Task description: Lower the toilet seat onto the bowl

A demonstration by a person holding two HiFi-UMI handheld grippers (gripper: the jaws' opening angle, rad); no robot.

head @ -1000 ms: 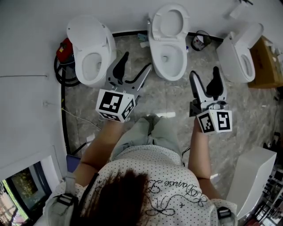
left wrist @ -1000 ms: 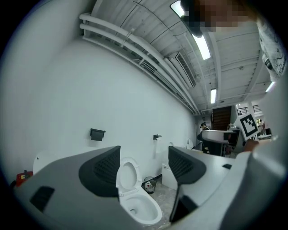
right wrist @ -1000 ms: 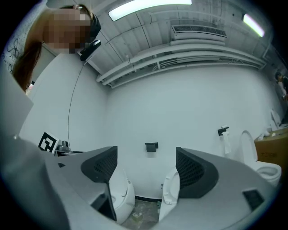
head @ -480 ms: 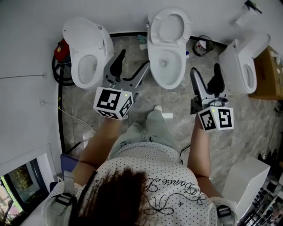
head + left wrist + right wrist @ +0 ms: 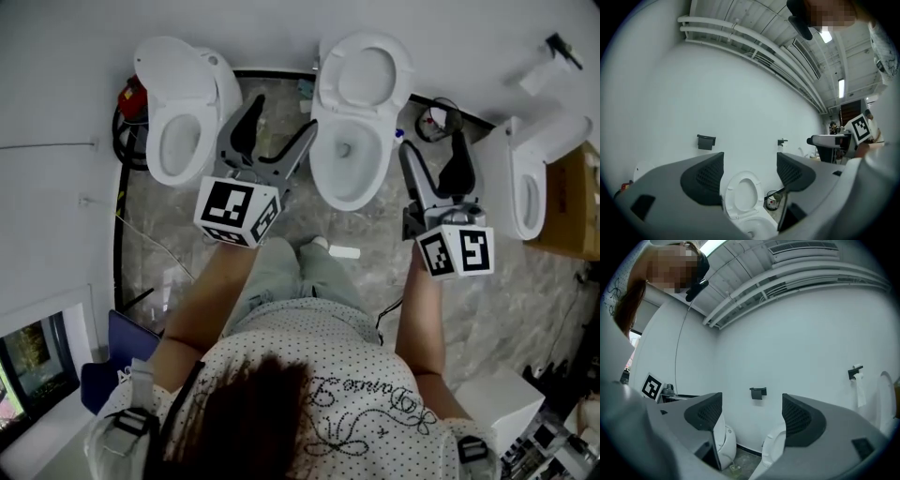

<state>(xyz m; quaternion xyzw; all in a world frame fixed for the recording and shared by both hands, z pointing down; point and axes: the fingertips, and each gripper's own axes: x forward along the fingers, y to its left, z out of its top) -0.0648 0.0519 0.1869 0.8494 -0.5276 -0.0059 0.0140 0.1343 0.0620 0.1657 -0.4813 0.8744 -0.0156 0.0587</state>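
Head view: left hand-held gripper [image 5: 283,117], jaws just widened, and right hand-held gripper [image 5: 432,145] gape empty; I'd ease the upper-centre raised white toilet seat [image 5: 328,73] down slowly.

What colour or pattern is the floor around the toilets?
The floor is grey with pale marbled veining, best seen in the head view.

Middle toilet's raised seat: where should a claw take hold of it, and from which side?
Probably the free top rim of the seat, approached from the front. The ring stands upright against the lid behind it, hinged at the bowl's back, so that upper edge is exposed and gives leverage to swing it down.
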